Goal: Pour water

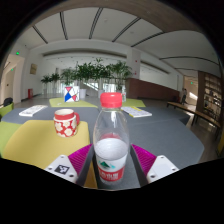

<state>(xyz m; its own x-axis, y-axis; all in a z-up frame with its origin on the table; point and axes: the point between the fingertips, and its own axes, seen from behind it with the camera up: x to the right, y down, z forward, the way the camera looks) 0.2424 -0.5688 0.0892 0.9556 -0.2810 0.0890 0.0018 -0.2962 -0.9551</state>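
A clear plastic water bottle (111, 135) with a red cap and a white, red and green label stands upright between my fingers. My gripper (111, 160) has its magenta pads (82, 158) pressed against both sides of the bottle at label height. A red and white mug (65, 122) with a handle sits on the yellow-green table (30, 140), ahead and to the left of the bottle, apart from it.
A small red, white and blue carton (71, 94) stands farther back on the table. White papers (33, 110) lie at the left and right (137, 112). Green plants (90, 72) line the hall behind. A grey floor (185, 135) lies right.
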